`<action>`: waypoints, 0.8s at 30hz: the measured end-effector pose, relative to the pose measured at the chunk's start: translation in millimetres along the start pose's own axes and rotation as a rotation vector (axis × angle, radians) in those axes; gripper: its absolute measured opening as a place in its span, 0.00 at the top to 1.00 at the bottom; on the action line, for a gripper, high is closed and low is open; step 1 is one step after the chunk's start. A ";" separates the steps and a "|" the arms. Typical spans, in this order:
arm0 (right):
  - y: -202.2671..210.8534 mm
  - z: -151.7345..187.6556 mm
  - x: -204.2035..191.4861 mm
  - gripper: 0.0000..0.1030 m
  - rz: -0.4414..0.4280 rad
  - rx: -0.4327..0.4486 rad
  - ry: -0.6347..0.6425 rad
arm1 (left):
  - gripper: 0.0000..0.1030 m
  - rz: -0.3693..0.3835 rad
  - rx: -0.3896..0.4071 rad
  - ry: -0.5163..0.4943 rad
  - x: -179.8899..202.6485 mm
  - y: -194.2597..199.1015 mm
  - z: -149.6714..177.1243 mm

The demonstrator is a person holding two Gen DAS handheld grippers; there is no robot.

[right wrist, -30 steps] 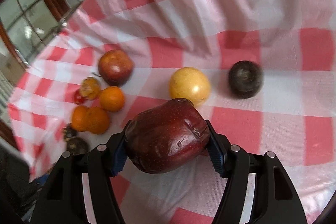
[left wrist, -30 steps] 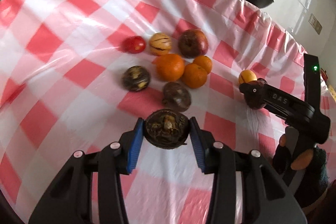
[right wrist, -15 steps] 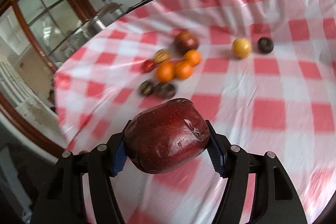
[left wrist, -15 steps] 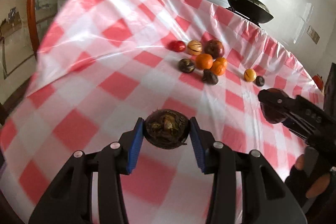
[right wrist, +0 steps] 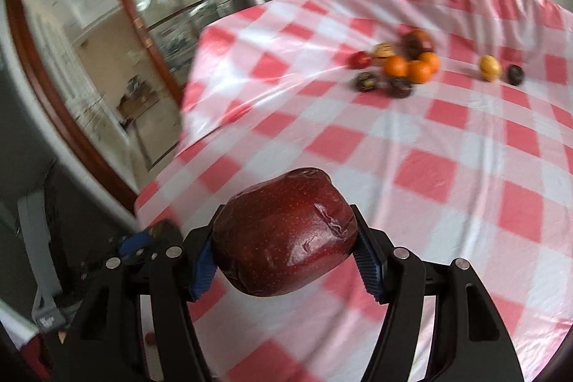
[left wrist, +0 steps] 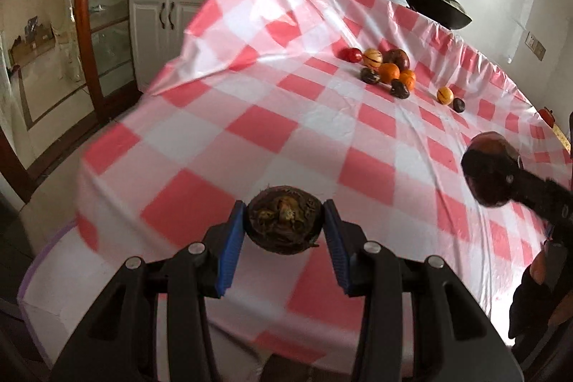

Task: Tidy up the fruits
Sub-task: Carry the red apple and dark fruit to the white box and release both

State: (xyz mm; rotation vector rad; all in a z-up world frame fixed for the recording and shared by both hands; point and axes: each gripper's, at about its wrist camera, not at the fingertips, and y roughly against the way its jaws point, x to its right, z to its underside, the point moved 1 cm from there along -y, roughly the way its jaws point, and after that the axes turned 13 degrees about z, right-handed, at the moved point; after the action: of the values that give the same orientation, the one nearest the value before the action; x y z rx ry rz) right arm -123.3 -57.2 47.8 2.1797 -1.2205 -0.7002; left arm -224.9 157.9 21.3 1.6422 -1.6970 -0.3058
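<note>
You have two fruits in hand: your left gripper point(left wrist: 284, 226) is clamped on a dark brown, rough-skinned round fruit point(left wrist: 284, 224) with a dried yellowish crown facing the camera, and your right gripper point(right wrist: 284, 260) is clamped on a large dark red apple with wrinkled glossy skin point(right wrist: 284, 233). Both hang above the near part of the red-and-white checked plastic tablecloth point(left wrist: 250, 127), well apart from everything else. The rest of the fruit sits far off at about one o'clock in the left wrist view: a tight cluster of oranges, dark round fruits, a striped yellow fruit, a red-brown apple and a small red fruit point(left wrist: 385, 70), with a yellow round fruit point(left wrist: 445, 94) and a small dark fruit point(left wrist: 458, 105) just beside each other further right. No basket or tray shows in either view, so where your two fruits belong I cannot tell. Judging from this, the sorting looks early: two pieces lifted, none visibly placed, roughly ten left on the cloth. A black lidded pan point(left wrist: 435, 4) stands beyond the table's far edge.
</note>
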 end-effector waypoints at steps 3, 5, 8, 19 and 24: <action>2.7 7.1 -27.8 0.38 -0.034 0.009 0.063 | 0.58 -0.006 0.010 0.017 -12.9 12.3 5.2; 3.8 11.5 -42.3 0.38 -0.053 0.000 0.086 | 0.58 -0.014 0.012 0.032 -23.9 20.7 9.8; 6.5 22.0 -66.4 0.38 -0.090 -0.009 0.152 | 0.58 -0.038 0.009 0.050 -42.9 33.4 20.7; 12.1 89.2 -184.9 0.38 -0.271 -0.064 0.492 | 0.58 -0.191 0.005 0.213 -132.1 84.2 85.6; 2.9 133.4 -234.1 0.38 -0.332 -0.114 0.677 | 0.57 -0.270 -0.038 0.255 -163.8 89.8 119.1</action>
State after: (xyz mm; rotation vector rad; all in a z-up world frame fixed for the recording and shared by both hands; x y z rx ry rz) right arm -320.1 119.0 -5.1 2.2603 -0.4688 -0.1085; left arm -385.5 287.0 -60.2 1.8005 -1.2762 -0.2432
